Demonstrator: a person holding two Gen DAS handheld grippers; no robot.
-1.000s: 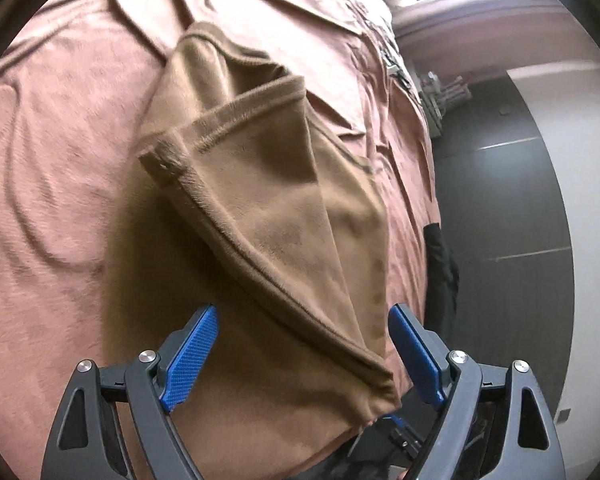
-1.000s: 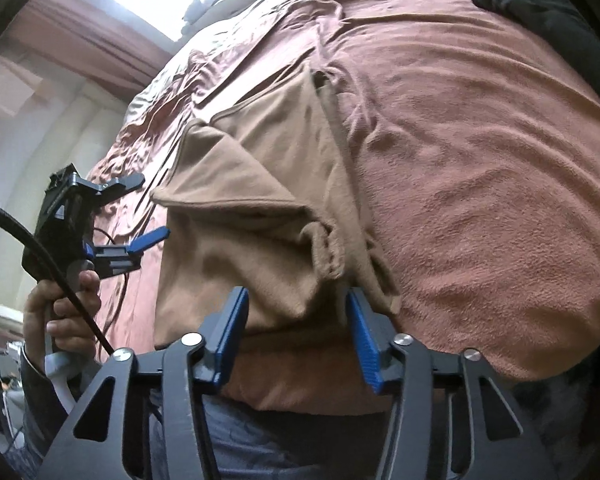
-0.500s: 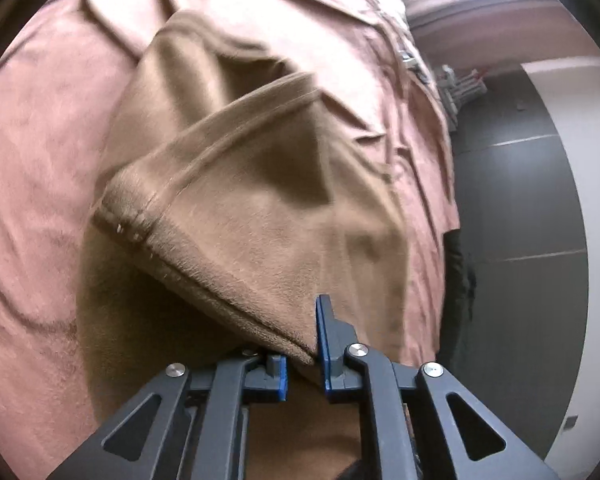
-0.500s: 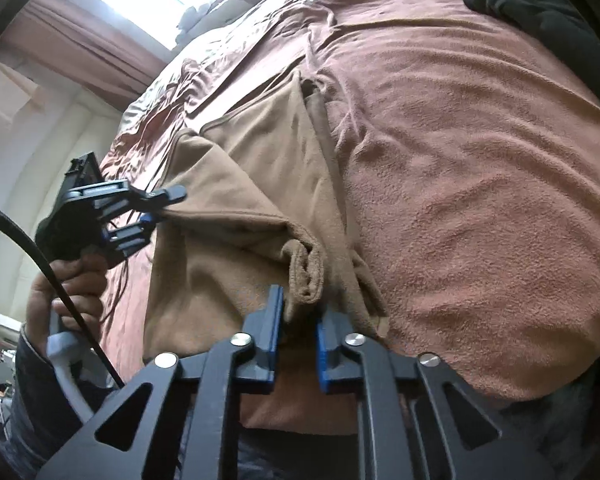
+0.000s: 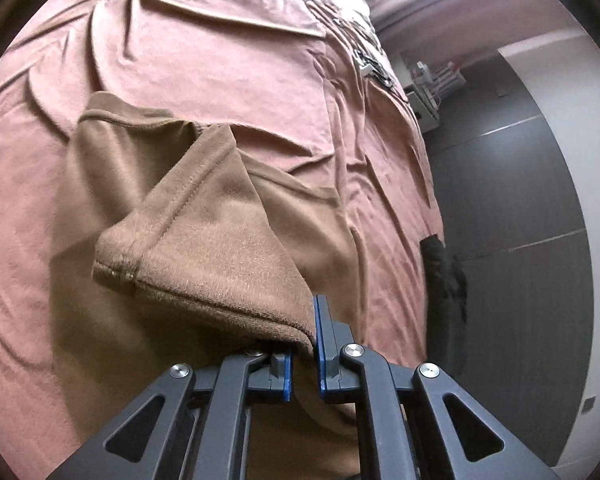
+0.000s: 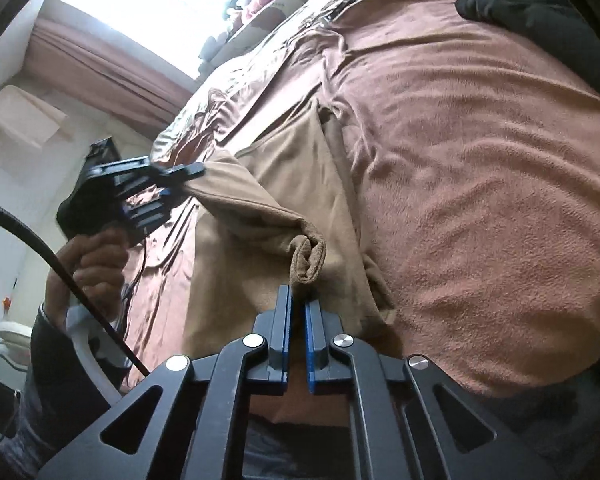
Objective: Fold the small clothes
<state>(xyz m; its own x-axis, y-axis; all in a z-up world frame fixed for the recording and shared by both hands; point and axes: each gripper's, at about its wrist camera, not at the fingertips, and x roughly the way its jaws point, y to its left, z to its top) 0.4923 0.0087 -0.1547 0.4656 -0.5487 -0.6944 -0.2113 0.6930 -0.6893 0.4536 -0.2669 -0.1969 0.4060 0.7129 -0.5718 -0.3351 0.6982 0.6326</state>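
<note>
Both claws were gaping a second ago and have now snapped shut on the soft tan fleece garment (image 5: 228,240) lying on the pinkish-brown plush bedspread (image 5: 220,60): the left claw (image 5: 303,344) pinches a hemmed corner, the right claw (image 6: 297,304) nips a rolled-up bit of the near edge. So I reckon the grab is done and the near edge is coming up off the bedspread, ready to swing over for a fold. The garment is fuzzy and floppy with stitched hems, draping in a tent between the claws, while a black cloth (image 6: 540,4) sits well apart from it at the bedspread's far side.
</note>
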